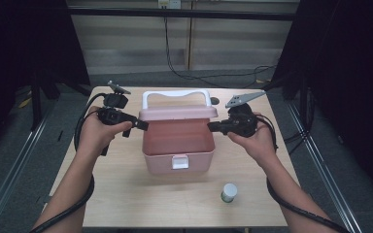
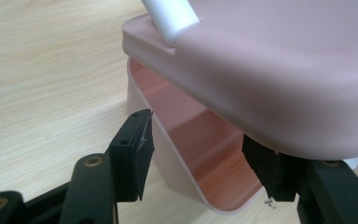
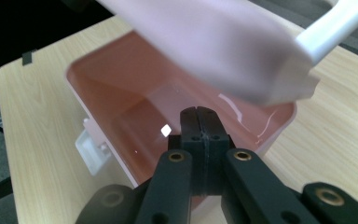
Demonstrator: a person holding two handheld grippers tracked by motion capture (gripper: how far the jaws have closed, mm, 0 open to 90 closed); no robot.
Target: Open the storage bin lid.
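A pink box (image 1: 158, 162) stands mid-table with its pink lid (image 1: 177, 113) tilted up and its white handle (image 1: 175, 94) toward the back. My left gripper (image 1: 143, 125) is at the box's left side. In the left gripper view it is open (image 2: 200, 158), straddling the box's wall (image 2: 186, 177): one pad (image 2: 140, 154) is outside, the other is inside beneath the lid (image 2: 284, 70). My right gripper (image 1: 212, 127) is shut on nothing. Its tip (image 3: 199, 114) reaches over the box's right rim, under the raised lid (image 3: 205, 42). The box's inside (image 3: 121, 93) looks empty.
A small green bottle with a white cap (image 1: 229, 192) stands near the table's front right. A white latch (image 1: 179, 161) sits on the box's front wall. A small dark object (image 1: 214, 101) lies behind the box. Black curtains flank the table.
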